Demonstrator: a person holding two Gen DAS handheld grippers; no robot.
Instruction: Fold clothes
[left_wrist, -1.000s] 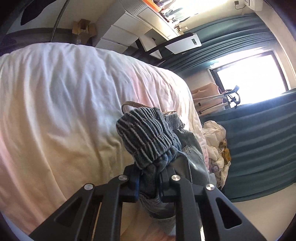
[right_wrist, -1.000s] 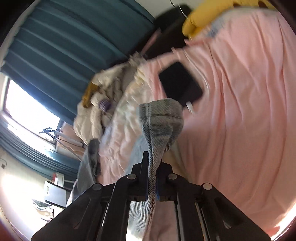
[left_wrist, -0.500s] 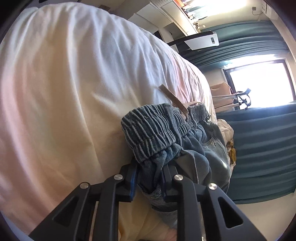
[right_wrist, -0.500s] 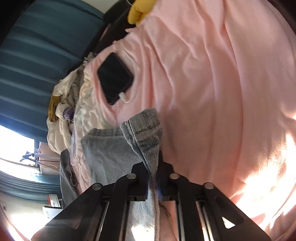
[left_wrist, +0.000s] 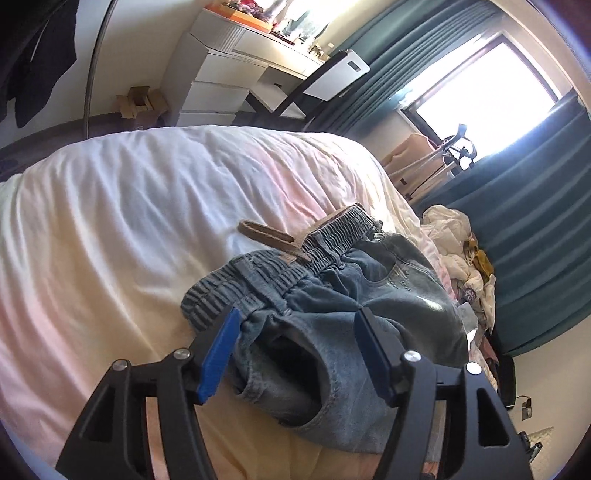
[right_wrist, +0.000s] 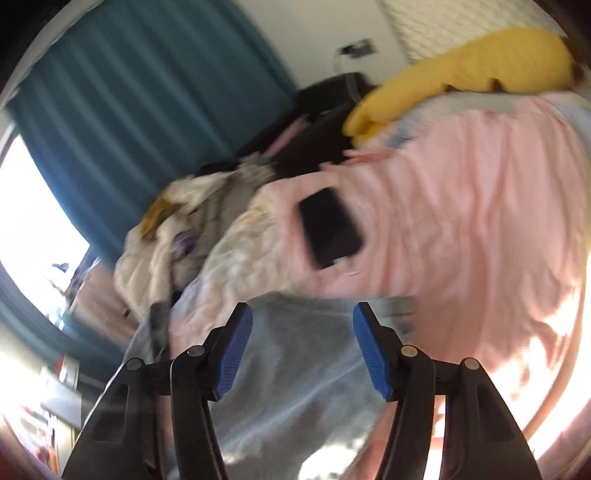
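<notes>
A pair of blue denim jeans (left_wrist: 332, 314) with an elastic waistband and a tan belt (left_wrist: 269, 238) lies folded on the pale bed cover (left_wrist: 129, 221). My left gripper (left_wrist: 299, 354) is open just above the jeans, its blue pads apart on either side of a leg opening. In the blurred right wrist view the denim (right_wrist: 295, 369) lies flat under my right gripper (right_wrist: 301, 350), which is open and empty above it.
A black phone (right_wrist: 328, 229) lies on the pink cover (right_wrist: 461, 221) beyond the jeans. A heap of pale clothes (right_wrist: 177, 236) sits at the bed's edge by teal curtains (left_wrist: 535, 240). A yellow pillow (right_wrist: 461, 62) lies far off. White drawers (left_wrist: 221, 85) stand past the bed.
Both grippers have opened and let go of the jeans, which now lie on the bed. Both have pulled back a little; the right view is blurred by motion.
</notes>
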